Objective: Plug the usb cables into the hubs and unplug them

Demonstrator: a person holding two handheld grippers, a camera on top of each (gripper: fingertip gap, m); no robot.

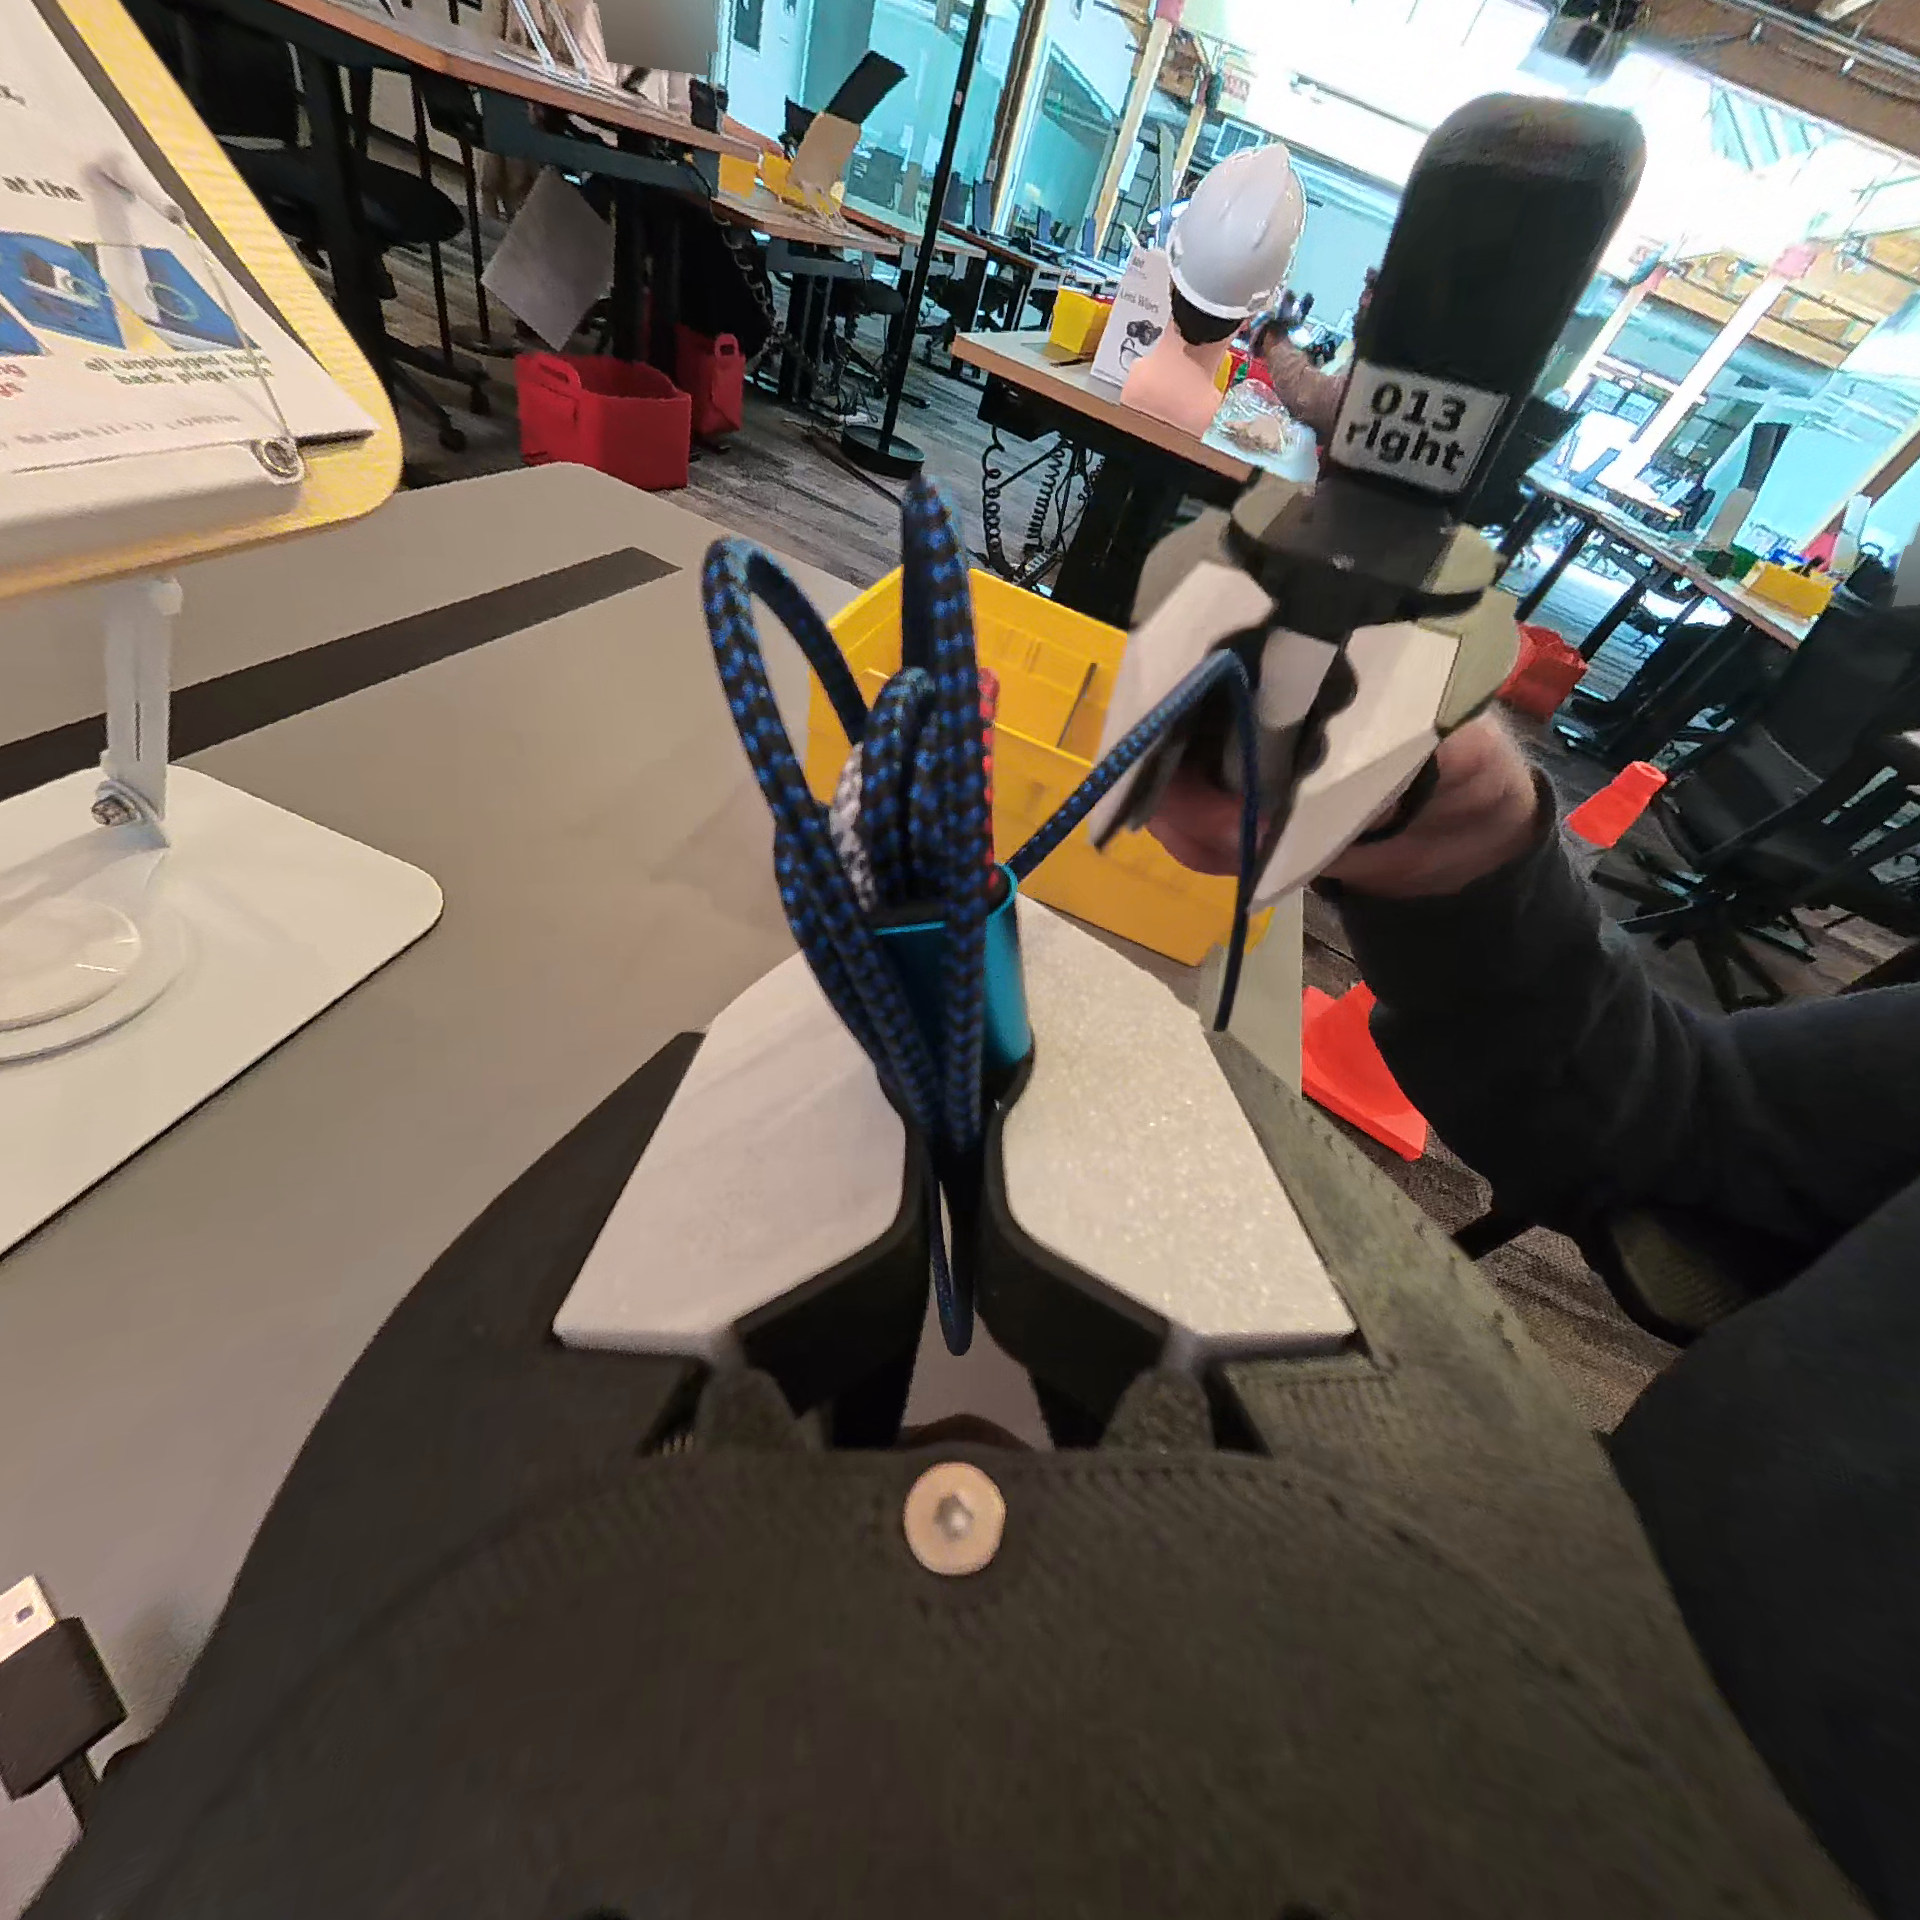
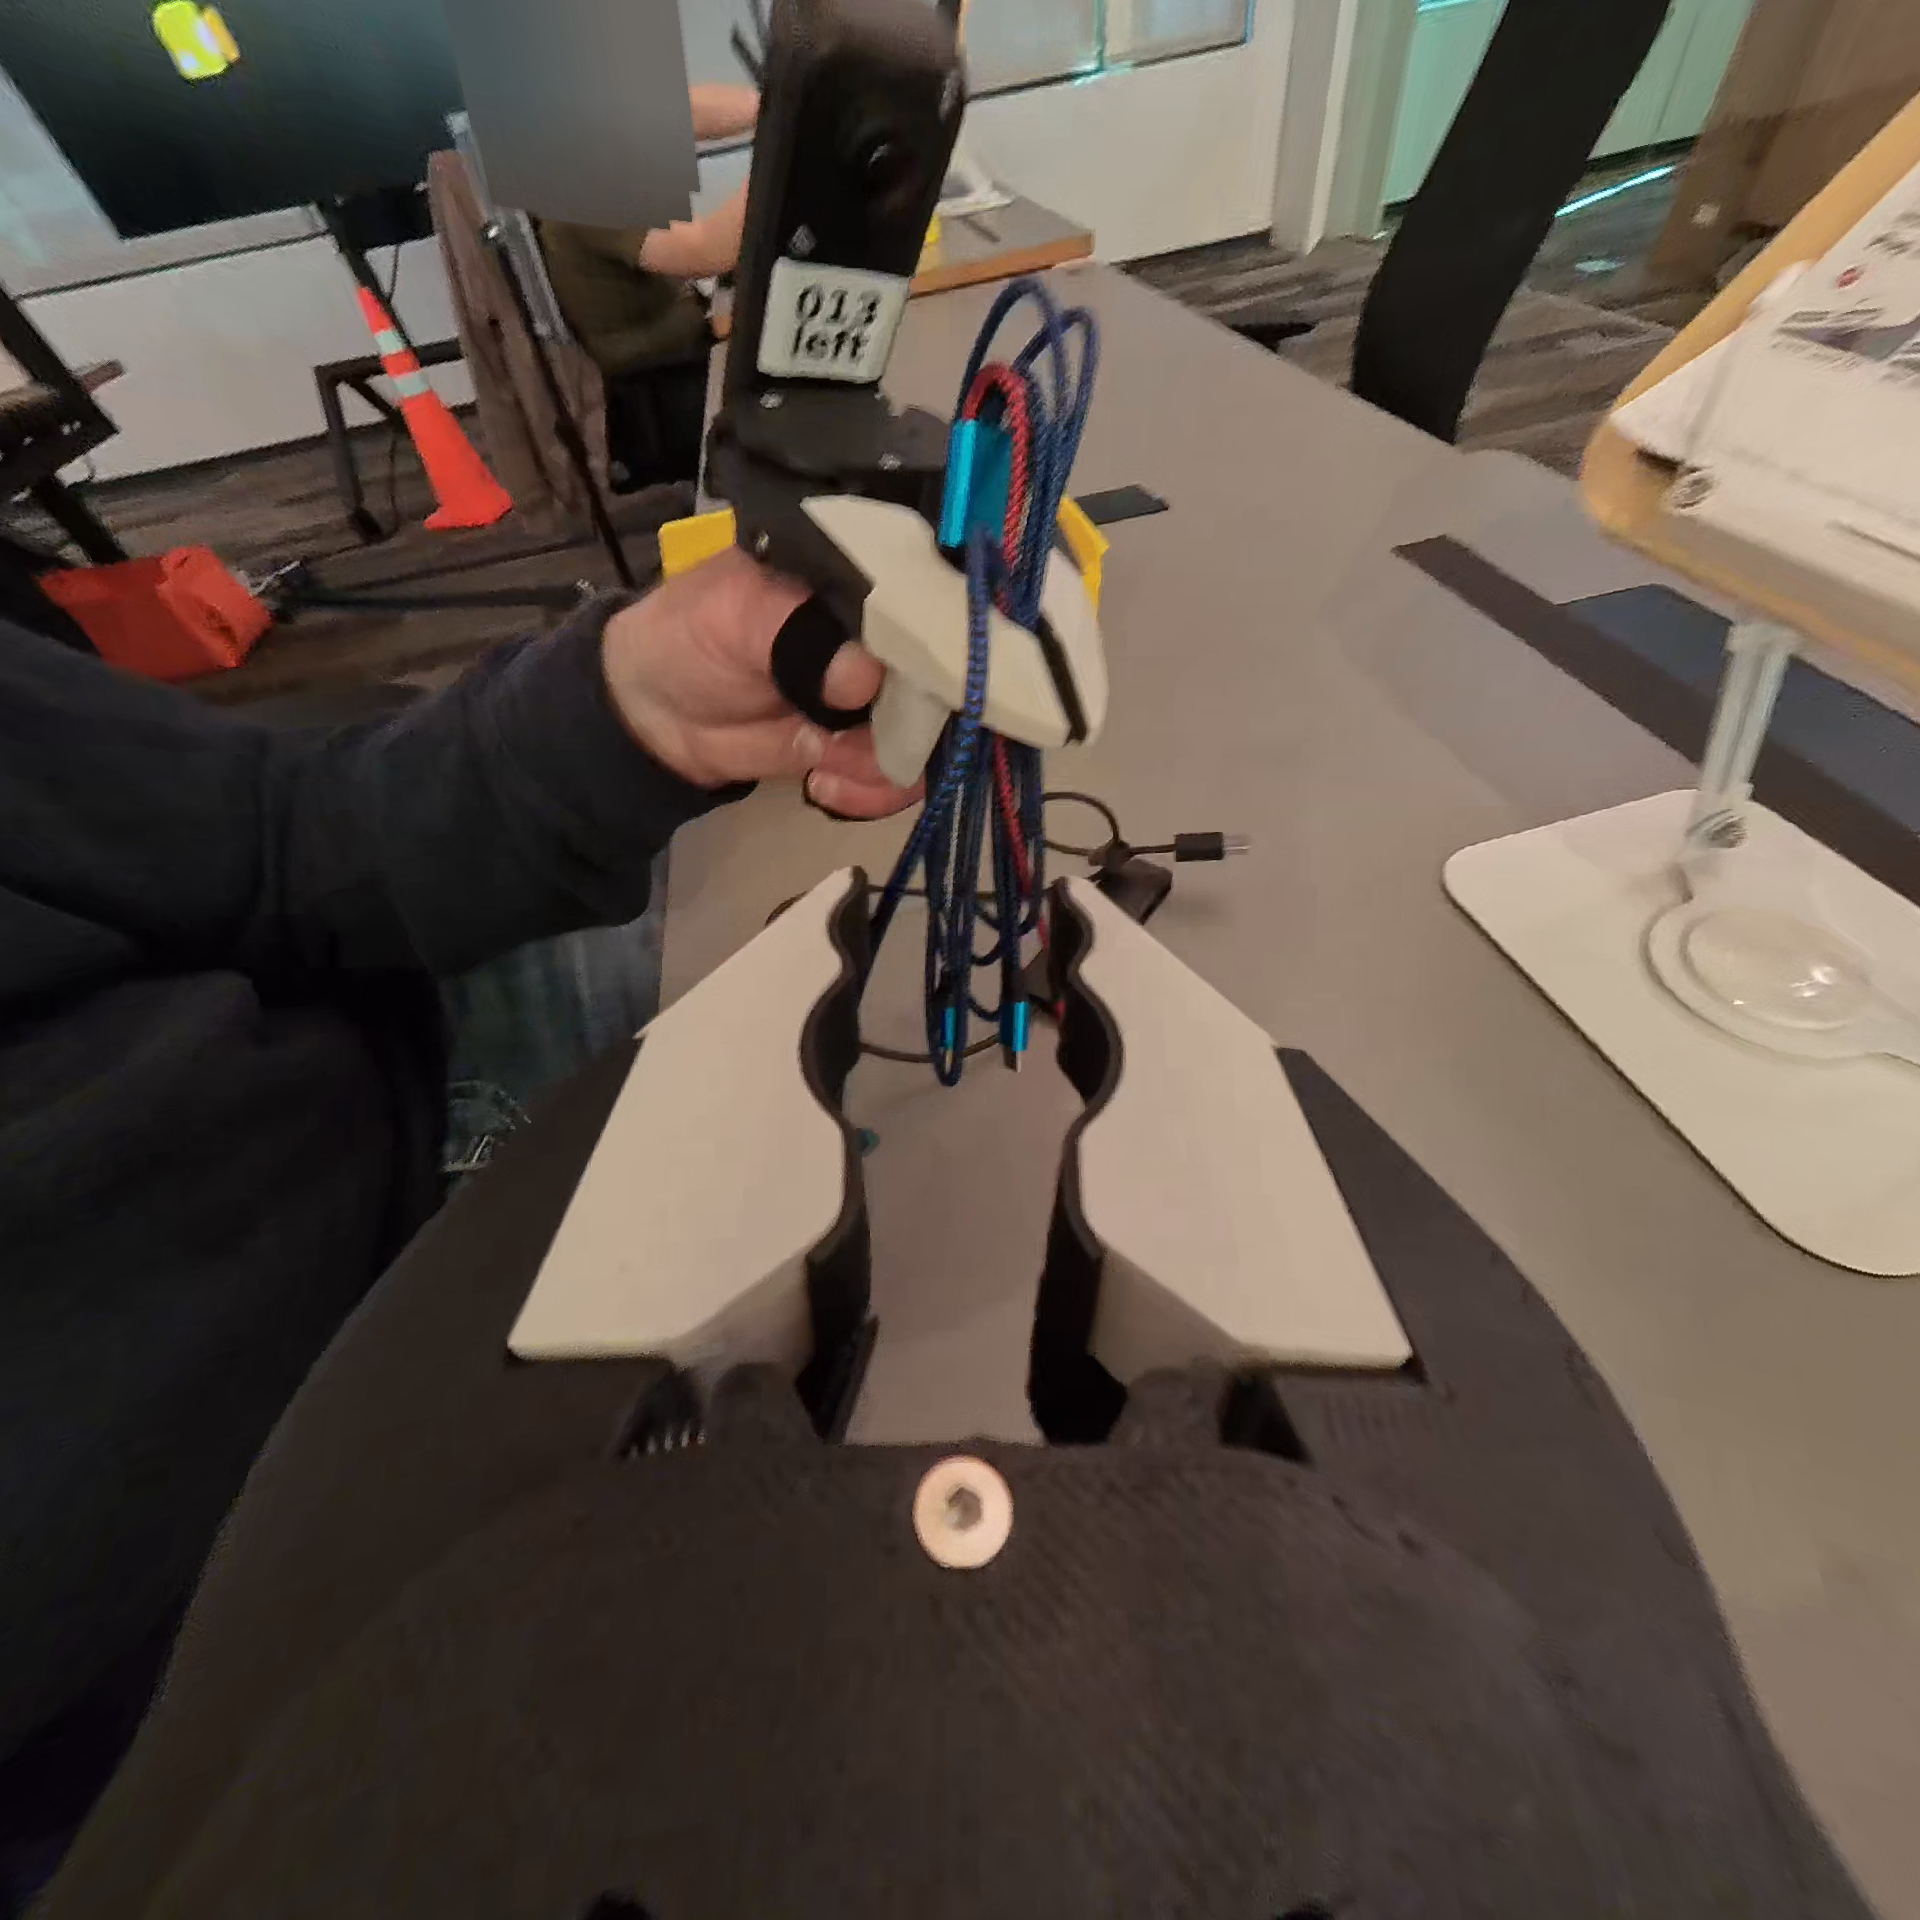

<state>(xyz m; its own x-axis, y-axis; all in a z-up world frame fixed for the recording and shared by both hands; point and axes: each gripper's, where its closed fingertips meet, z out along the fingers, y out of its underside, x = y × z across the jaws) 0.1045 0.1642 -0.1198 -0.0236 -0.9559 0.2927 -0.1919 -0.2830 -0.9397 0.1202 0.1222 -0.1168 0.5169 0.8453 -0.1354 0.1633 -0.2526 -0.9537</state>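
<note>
Left gripper (image 1: 961,1101): my jaws pinch the bundle of blue-and-black and red braided USB cables (image 1: 904,831), frame centre.
Right gripper (image 2: 961,997): jaws wide, empty.
Risk: loops tangle, slip, spilling onto the grey table (image 2: 1351,935).

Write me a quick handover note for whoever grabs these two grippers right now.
Left gripper: shut on the bundle of braided cables, blue with some red, held up above the grey table.
Right gripper: open, holding nothing; one loop of the bundle hangs beside its fingers.
A black hub with its own lead lies on the table, beyond the hanging plugs; yellow bin behind.
Done: nothing plugged in, as far as visible.
Left: separate one cable, plug into the hub, unplug, repeat.
</note>
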